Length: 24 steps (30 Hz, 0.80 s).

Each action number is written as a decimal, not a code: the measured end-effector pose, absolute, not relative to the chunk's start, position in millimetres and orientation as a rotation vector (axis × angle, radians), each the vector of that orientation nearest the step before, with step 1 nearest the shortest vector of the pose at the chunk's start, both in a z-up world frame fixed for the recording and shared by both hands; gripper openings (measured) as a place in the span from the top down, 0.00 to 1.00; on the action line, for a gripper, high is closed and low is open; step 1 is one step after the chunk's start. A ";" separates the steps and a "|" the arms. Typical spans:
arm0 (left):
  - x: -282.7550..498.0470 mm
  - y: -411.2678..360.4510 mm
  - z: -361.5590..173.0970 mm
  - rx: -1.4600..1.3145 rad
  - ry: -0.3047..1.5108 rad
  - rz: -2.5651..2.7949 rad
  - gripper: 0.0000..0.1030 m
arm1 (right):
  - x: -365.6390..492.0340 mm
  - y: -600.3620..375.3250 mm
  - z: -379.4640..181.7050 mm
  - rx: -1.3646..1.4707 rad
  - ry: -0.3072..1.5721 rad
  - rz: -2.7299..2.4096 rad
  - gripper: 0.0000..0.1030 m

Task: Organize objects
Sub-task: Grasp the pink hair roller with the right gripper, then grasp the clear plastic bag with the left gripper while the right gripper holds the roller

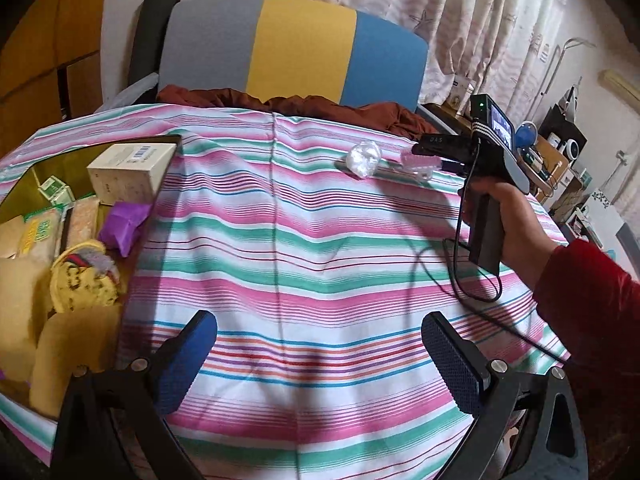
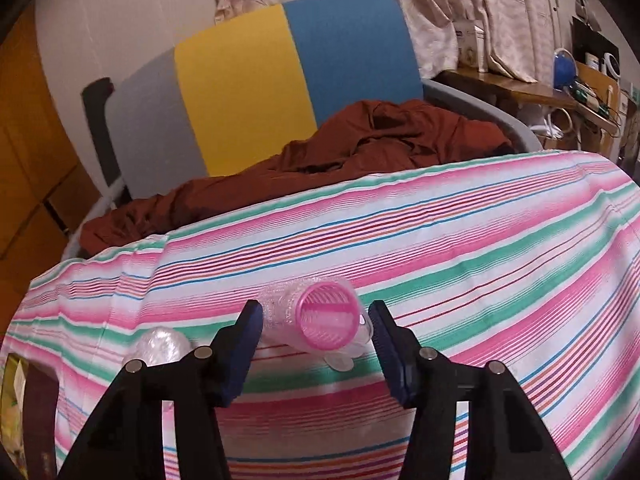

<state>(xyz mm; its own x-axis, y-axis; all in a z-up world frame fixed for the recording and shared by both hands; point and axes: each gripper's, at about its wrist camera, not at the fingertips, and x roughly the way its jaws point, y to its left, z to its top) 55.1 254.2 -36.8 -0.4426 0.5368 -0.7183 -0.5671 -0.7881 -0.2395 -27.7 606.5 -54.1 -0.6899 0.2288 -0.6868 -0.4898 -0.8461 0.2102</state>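
Striped cloth [image 1: 304, 216] in pink, green and white fills my left wrist view, and my left claw [image 1: 320, 364] hangs over it with its blue pads wide apart, gripping nothing. Off to its left stands a tray [image 1: 24, 184] packed with a white box [image 1: 128, 172], a purple wrapper [image 1: 122, 226] and a yellow pouch [image 1: 86, 280]. Far across the cloth lies a crumpled clear plastic ball [image 1: 363, 157], and just beside it the pink cup [image 1: 420, 160], partly hidden by my right claw's body, held in my right hand [image 1: 508, 220].

From my right wrist view, my right claw [image 2: 316, 328] is spread, and the pink cup [image 2: 326, 318] lies on its side between the pads, mouth toward me; whether either pad touches it I cannot tell. The plastic ball [image 2: 160, 346] sits on the cloth [image 2: 480, 264] just left of the left finger.
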 end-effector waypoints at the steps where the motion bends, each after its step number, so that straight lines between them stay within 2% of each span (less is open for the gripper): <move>1: 56.0 257.3 -36.5 -1.087 0.051 2.222 0.00 | -25.4 603.6 -54.0 -0.946 0.517 2.524 0.50; 5: 55.4 269.4 -37.2 -1.086 0.073 2.211 0.00 | -4.4 588.3 -56.5 -0.914 0.459 2.549 0.52; 18: -14.9 346.5 -41.8 -1.129 0.015 2.210 0.00 | 68.4 560.2 -48.6 -0.682 0.530 2.529 0.54; 24: -59.2 396.6 -45.3 -1.076 0.127 2.269 0.00 | 73.9 555.0 -48.5 -0.646 0.503 2.516 0.54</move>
